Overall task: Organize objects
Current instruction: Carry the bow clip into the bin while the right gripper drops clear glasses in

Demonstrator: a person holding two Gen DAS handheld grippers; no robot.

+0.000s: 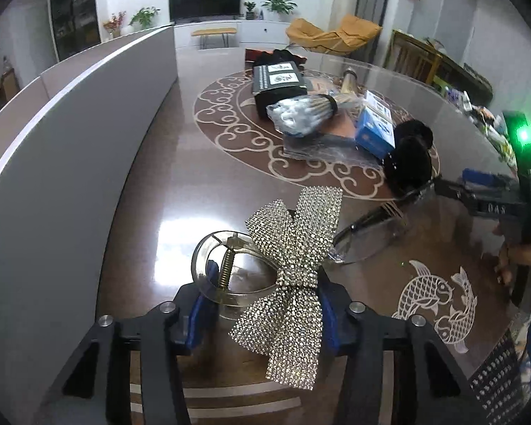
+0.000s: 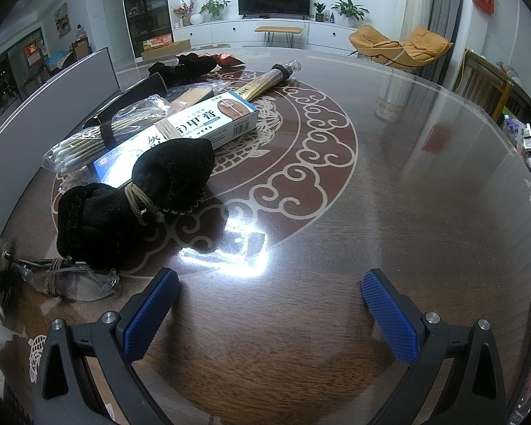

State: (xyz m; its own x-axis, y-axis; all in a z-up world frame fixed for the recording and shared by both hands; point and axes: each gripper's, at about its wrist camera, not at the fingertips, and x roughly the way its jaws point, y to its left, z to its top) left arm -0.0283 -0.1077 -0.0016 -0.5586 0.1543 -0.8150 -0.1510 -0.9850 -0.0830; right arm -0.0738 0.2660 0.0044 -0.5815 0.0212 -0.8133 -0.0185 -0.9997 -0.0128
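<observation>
My left gripper [image 1: 262,304] is shut on a rhinestone bow hair clip [image 1: 290,265] with a clear round clasp and holds it just above the brown table. Clear safety glasses [image 1: 368,237] lie right of it, and show at the lower left of the right wrist view [image 2: 74,281]. A black velvet bow [image 2: 134,202] lies beyond them. My right gripper [image 2: 269,304] is open and empty over bare table; it shows from the side in the left wrist view [image 1: 442,186], close to the glasses.
A pile sits mid-table: cotton swabs [image 2: 81,148], a blue-white ointment box [image 2: 194,127], a gold tube [image 2: 265,83], a black box [image 1: 278,83]. A grey partition [image 1: 70,134] runs along the left. The table [image 2: 407,194] has a glossy top.
</observation>
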